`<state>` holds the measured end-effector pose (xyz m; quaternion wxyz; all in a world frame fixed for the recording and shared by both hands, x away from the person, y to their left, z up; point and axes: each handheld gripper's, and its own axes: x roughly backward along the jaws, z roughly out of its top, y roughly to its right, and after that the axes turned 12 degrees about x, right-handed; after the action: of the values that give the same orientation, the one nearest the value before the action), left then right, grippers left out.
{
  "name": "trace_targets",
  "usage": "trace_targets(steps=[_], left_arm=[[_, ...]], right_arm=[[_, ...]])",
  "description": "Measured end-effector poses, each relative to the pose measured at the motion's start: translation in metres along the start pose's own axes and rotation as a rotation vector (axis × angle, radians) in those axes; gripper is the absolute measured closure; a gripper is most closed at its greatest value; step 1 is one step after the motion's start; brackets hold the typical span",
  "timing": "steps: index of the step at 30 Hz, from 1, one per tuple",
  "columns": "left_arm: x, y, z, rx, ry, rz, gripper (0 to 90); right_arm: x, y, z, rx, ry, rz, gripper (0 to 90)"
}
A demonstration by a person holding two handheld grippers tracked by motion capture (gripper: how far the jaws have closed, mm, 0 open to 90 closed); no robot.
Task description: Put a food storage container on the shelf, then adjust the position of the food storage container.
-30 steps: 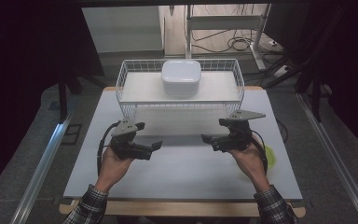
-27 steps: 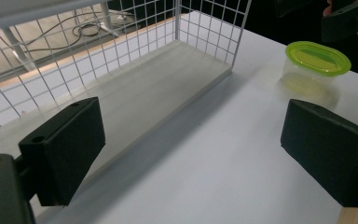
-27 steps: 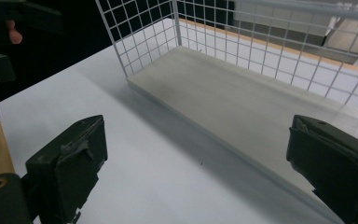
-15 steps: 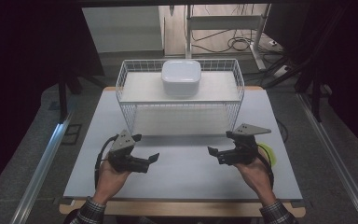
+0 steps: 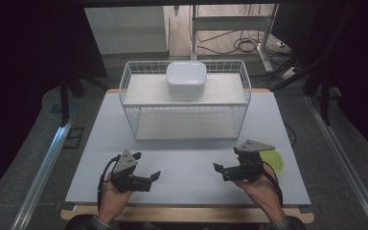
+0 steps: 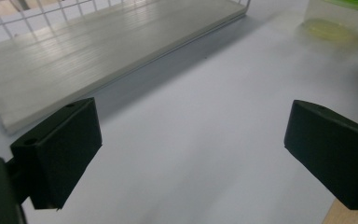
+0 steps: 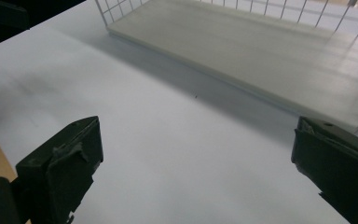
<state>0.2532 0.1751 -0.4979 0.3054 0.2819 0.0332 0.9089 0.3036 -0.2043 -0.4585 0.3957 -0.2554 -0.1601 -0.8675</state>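
Resting low over the near part of the white table [image 5: 187, 158], both grippers sit in the person's hands, well apart. Left gripper [image 5: 149, 178]: jaws spread wide, nothing between them; its own view [image 6: 193, 154] shows bare tabletop in the gap. Right gripper [image 5: 220, 169]: jaws likewise wide apart and empty, confirmed in its own view [image 7: 196, 172]. Wire basket [image 5: 184, 103] stands at the far middle of the table, with a pale board [image 6: 102, 56] as its lower shelf. White lidded container [image 5: 187, 79] sits on the basket's upper shelf, near centre. Green-lidded container [image 5: 274, 159] on the table just beside the right gripper, partly hidden by it; in the left gripper view [image 6: 338, 21] it looks translucent, possibly plastic, blurred
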Motion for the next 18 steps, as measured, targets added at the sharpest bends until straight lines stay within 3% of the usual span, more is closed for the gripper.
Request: trace_targets(steps=[9, 18], left_arm=[[0.007, -0.006, -0.008, 0.027, 0.024, 0.024, 3.1], [0.004, -0.002, -0.01, -0.003, 0.011, 0.023, 3.2]], right_arm=[[-0.001, -0.004, -0.016, 0.014, -0.065, -0.033, 6.7], [0.008, 0.006, -0.02, 0.0, -0.097, -0.053, 16.5]])
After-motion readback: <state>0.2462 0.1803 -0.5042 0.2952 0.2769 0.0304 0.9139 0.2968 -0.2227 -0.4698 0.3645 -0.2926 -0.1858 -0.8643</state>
